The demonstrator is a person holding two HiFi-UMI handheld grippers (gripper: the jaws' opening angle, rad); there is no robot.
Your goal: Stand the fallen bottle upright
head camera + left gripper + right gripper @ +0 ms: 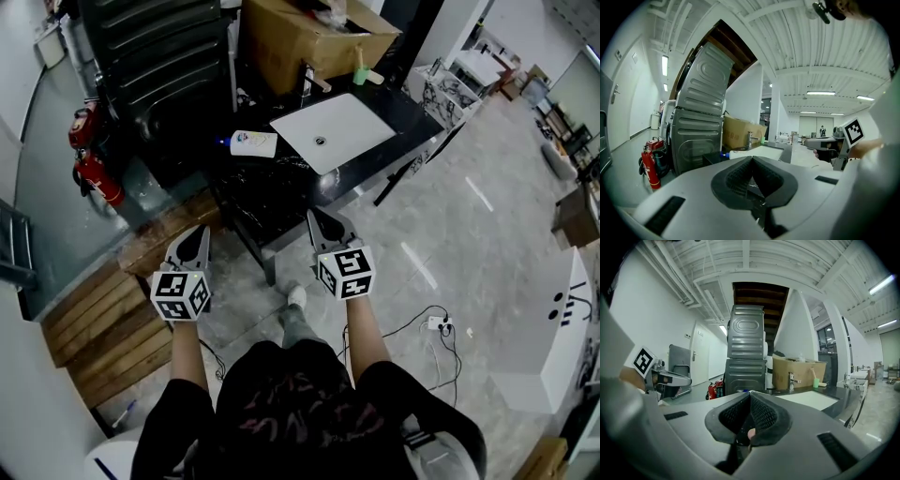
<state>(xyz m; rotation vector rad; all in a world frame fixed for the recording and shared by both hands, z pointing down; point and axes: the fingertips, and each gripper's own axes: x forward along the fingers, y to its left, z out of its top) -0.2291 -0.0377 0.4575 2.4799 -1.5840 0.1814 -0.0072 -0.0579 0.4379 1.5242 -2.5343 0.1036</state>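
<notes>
One bottle [253,142] lay sideways by the worktop's [412,117] left edge, while the left claw [199,231] and right claw [314,217], two in all, both closed and empty, hovered nearer over open floor [450,216].

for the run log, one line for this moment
phase: pre-grasp | left gripper: shut, empty | right gripper: shut, empty | blue-capped white plastic bottle: lying on dark counter, untouched

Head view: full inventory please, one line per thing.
bottle: 1, white with blue cap, on its side on the counter's left end
counter: 1, black, ahead
sink: 1, white, in the counter
tap: 1, metal, behind the sink
cardboard box: 1, brown, behind the tap
cup: 1, green, right of the tap
fire extinguishers: 2, red, floor, far left
pallet: 1, wooden, floor, lower left
left tongs: 1, grey, shut, short of the counter
right tongs: 1, grey, shut, short of the counter
</notes>
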